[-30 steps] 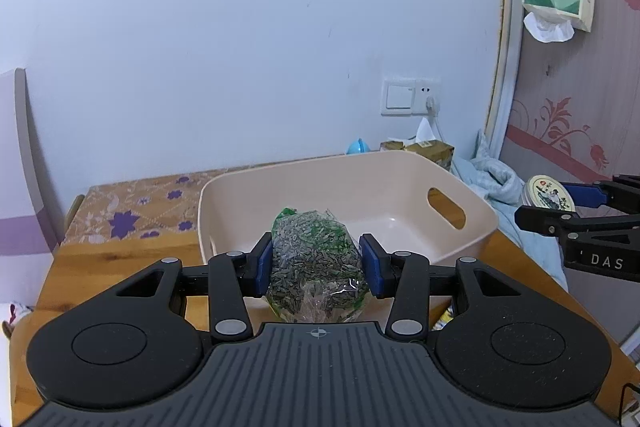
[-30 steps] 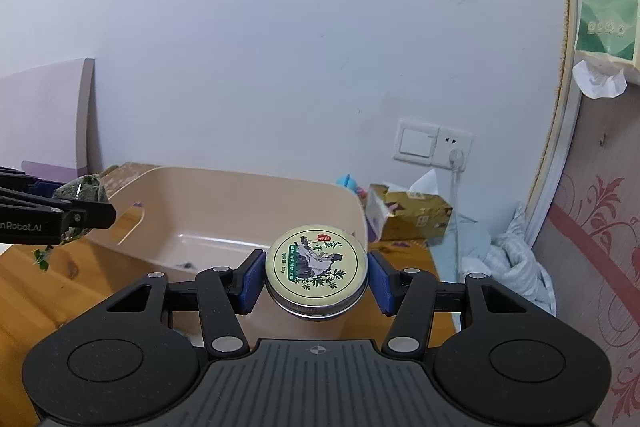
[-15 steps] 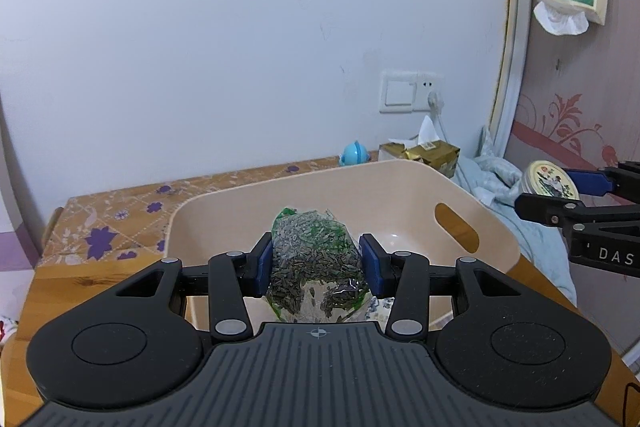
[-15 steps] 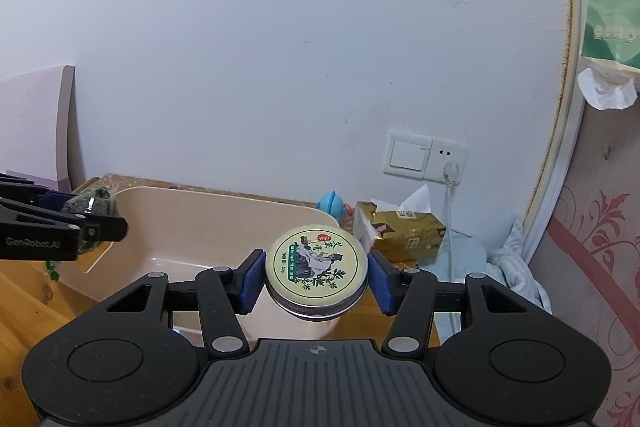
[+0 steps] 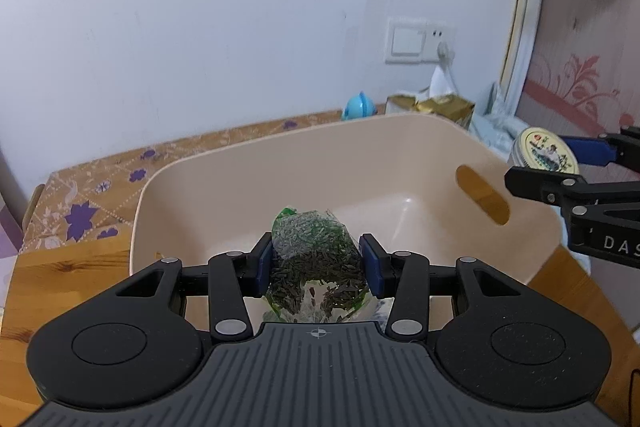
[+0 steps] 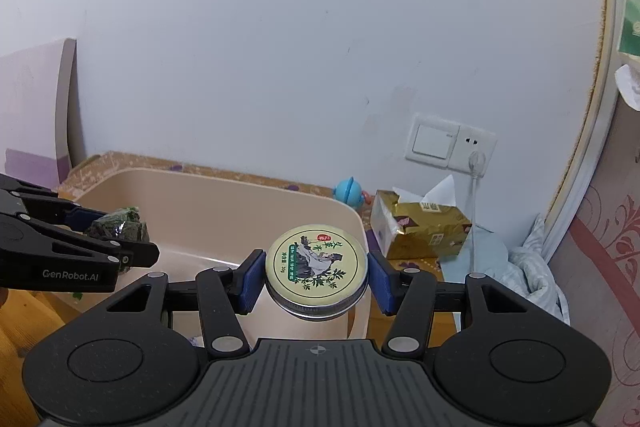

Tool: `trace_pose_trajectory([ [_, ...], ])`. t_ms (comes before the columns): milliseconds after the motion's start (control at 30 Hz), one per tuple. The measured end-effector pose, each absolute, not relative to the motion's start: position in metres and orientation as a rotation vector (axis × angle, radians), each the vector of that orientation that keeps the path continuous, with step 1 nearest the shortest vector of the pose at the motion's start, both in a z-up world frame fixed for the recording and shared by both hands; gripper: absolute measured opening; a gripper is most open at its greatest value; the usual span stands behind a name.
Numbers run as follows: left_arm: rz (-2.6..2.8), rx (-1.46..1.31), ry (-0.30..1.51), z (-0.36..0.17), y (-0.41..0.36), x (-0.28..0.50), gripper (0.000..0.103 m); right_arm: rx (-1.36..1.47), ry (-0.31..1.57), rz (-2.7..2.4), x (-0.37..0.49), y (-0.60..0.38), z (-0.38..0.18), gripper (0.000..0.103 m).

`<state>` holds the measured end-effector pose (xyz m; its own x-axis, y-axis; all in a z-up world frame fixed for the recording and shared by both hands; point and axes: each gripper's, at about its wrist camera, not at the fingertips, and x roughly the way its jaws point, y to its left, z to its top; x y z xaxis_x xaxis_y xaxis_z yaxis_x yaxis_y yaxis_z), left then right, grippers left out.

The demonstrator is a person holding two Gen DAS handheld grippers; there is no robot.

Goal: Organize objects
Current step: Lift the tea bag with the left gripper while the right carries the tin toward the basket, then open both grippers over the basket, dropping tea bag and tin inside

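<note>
Carrying a clear bag of dark seeds (image 5: 316, 259), the left gripper (image 5: 318, 265) pinches it between its blue pads above the near part of the beige plastic tub (image 5: 400, 147), the tub's floor showing at 12 o'clock of the bag. The right gripper (image 6: 316, 277) clamps a round tin with a herb-printed lid (image 6: 316, 261) by its sides, hanging over the tub's right wall.

To do this well, I would lower each load close to the tub floor before loosening the pads, bag toward 9 o'clock, tin toward 3 o'clock, so they don't collide.

Only the left view shows the tub's slotted handle (image 5: 482, 201). Only the right view shows the gold tissue box (image 6: 420, 229) whole, standing on the table (image 6: 416, 265) beyond the tub.
</note>
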<state>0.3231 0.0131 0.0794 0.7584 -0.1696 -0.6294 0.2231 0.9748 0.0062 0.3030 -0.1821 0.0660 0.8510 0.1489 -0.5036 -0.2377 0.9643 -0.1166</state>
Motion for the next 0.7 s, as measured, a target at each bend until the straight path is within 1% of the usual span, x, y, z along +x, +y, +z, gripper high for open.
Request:
trace_pose_trajectory([
  [367,-0.22,0.113,0.812,0.053,0.009,0.351,0.046,-0.211,0.599,0.243,0.315,-0.166,0.047,0.052],
  [700,-0.215,0.111,0.905,0.044,0.01,0.363,0.046,-0.247,0.688,0.269,0.329,-0.157,0.029,0.052],
])
